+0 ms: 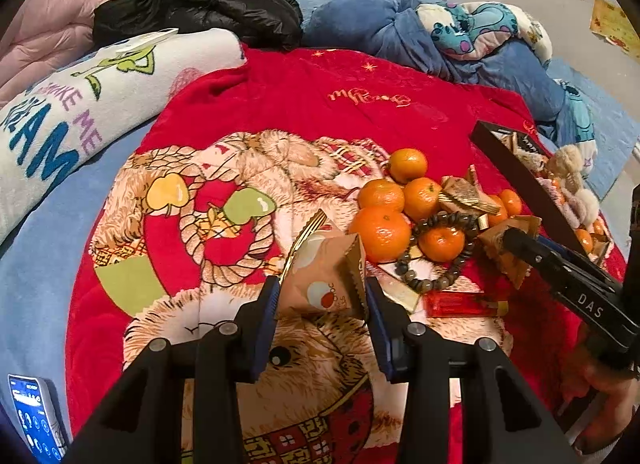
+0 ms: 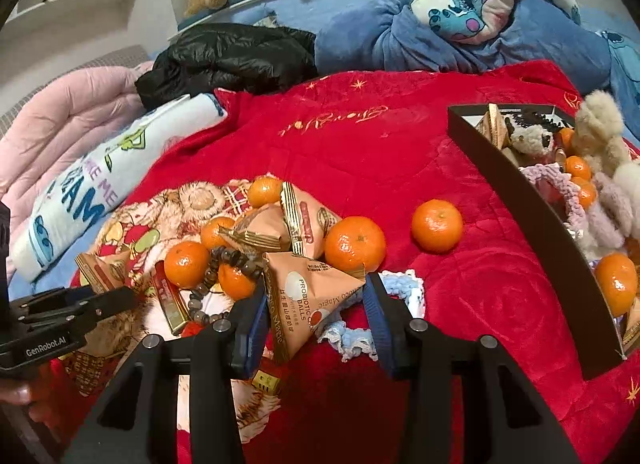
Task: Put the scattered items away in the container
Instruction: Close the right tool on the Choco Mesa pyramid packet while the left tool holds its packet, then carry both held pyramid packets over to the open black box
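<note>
Several mandarins (image 1: 382, 234), peach snack packets and a brown bead bracelet (image 1: 436, 252) lie scattered on a red blanket (image 1: 320, 103). My left gripper (image 1: 320, 298) has its jaws around a peach snack packet (image 1: 326, 278), both pads touching its sides. My right gripper (image 2: 314, 302) has its jaws around a pyramid-shaped snack packet (image 2: 308, 296) marked "Probiotic Balls"; it also shows in the left wrist view (image 1: 516, 242). The dark box container (image 2: 532, 219) stands at the right, holding plush toys, mandarins and packets.
A crocheted blue-white piece (image 2: 400, 292) lies under the right gripper. A red bar (image 1: 460, 304) lies by the bracelet. A lone mandarin (image 2: 437, 225) sits near the box. A printed pillow (image 1: 80, 111), black jacket (image 1: 200, 3), blue bedding (image 2: 460, 35) and a phone (image 1: 34, 412) surround the blanket.
</note>
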The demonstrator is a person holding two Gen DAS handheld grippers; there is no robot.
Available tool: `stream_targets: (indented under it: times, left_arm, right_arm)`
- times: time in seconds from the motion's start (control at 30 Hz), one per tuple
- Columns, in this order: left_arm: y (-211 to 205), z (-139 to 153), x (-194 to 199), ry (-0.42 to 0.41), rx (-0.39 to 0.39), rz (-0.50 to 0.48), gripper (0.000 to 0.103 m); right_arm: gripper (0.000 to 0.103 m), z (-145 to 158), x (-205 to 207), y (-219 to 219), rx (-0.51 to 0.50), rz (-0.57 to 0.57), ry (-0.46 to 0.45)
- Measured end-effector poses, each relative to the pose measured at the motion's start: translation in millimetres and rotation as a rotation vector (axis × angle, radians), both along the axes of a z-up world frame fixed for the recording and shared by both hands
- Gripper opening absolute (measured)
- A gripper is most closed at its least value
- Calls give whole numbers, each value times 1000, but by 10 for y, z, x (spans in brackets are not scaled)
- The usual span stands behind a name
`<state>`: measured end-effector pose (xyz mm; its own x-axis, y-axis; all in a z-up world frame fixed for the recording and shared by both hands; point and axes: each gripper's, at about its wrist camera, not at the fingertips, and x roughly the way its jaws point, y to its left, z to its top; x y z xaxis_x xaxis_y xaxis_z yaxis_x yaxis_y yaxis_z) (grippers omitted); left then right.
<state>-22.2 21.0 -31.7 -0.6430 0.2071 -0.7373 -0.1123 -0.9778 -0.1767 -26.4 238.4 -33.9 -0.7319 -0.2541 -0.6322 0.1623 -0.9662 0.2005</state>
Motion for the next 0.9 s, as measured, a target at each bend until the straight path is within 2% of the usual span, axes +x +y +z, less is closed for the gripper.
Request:
stream_targets:
  times: [0.53,0.9]
  left_arm:
    - [113,164,140,55,14,-47,43]
    - [550,280,268,68,15,-122,43]
  right_arm:
    - [43,160,139,59,-48,-7,55]
    - [43,259,330,186,-30,-25,79]
